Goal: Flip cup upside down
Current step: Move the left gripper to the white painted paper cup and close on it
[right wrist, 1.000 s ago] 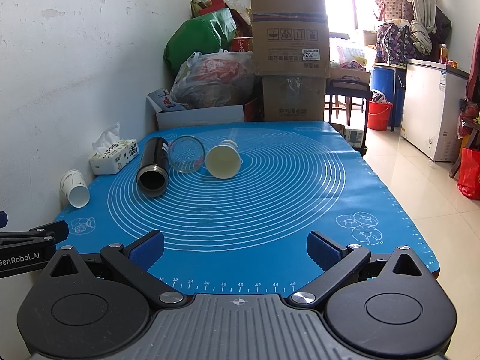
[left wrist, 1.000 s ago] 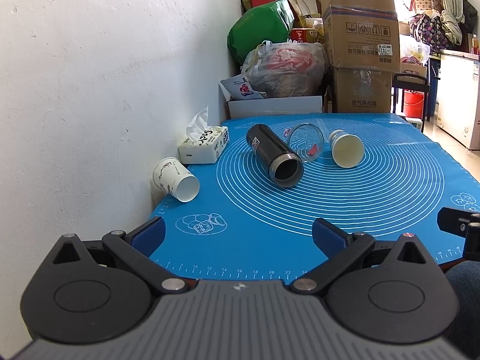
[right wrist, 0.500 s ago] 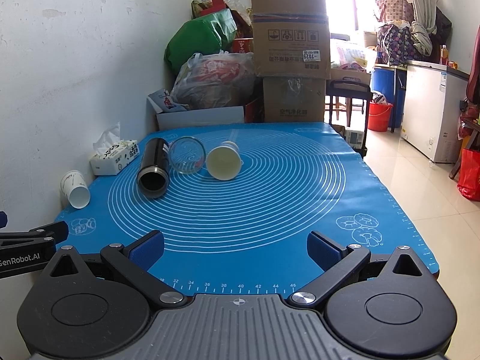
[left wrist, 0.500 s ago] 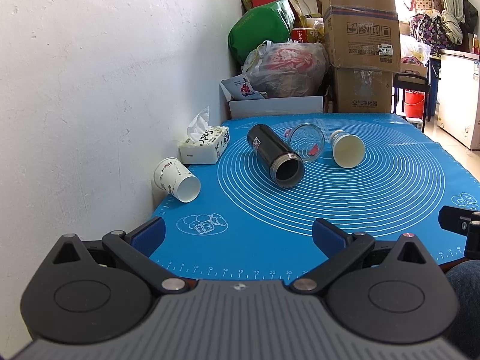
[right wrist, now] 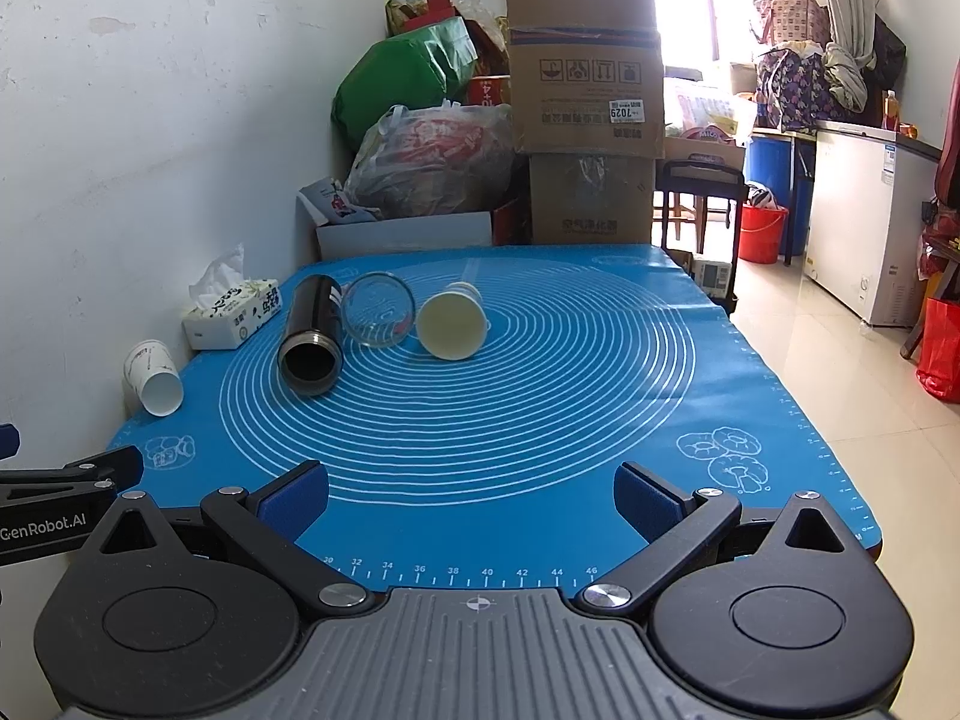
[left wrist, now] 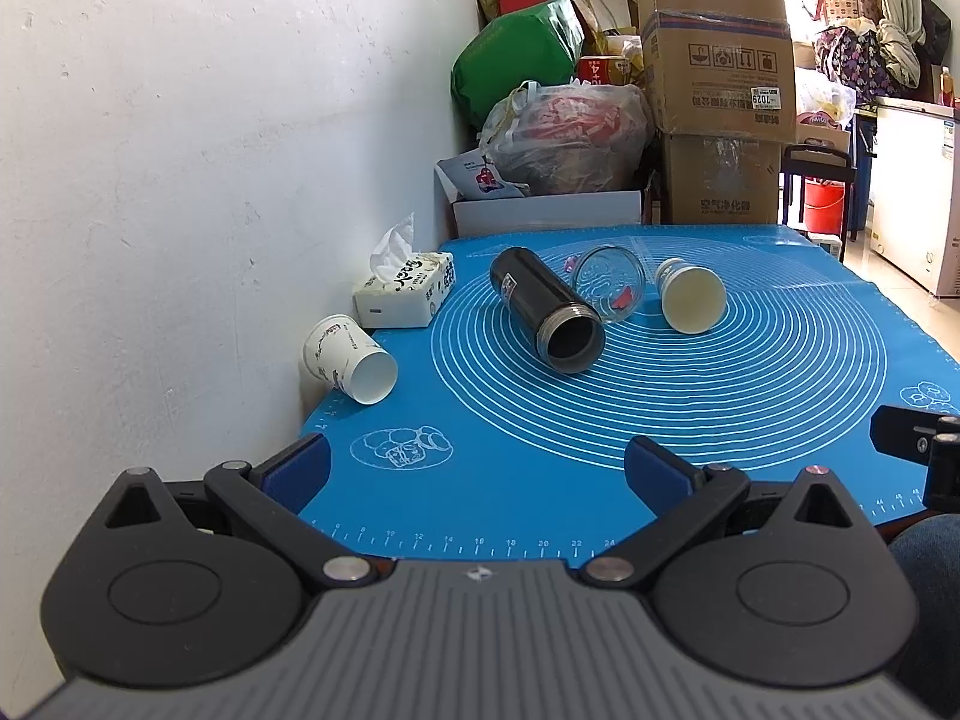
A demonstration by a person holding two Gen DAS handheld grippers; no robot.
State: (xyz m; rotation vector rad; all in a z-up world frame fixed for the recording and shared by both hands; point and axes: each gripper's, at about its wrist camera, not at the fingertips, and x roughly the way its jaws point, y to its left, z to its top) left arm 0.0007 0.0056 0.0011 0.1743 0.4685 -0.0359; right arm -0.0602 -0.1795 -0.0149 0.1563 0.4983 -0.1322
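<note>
- Worktop (right wrist: 750,396) carries a blue mat; white wall to its left, boxes and bags stacked behind it.
- Left to right on the mat: white paper cup (left wrist: 351,360) at the wall, tissue pack (left wrist: 405,294), black flask (left wrist: 546,318), glass jar (left wrist: 609,283), cream cup (left wrist: 690,295), all cups lying sideways.
- My left gripper (left wrist: 477,471) and right gripper (right wrist: 471,495) hover spread, empty, at the near edge.
- Jar contents indistinct.

Bright daylight from far window (right wrist: 708,6); sharp, fisheye-curved edges.
</note>
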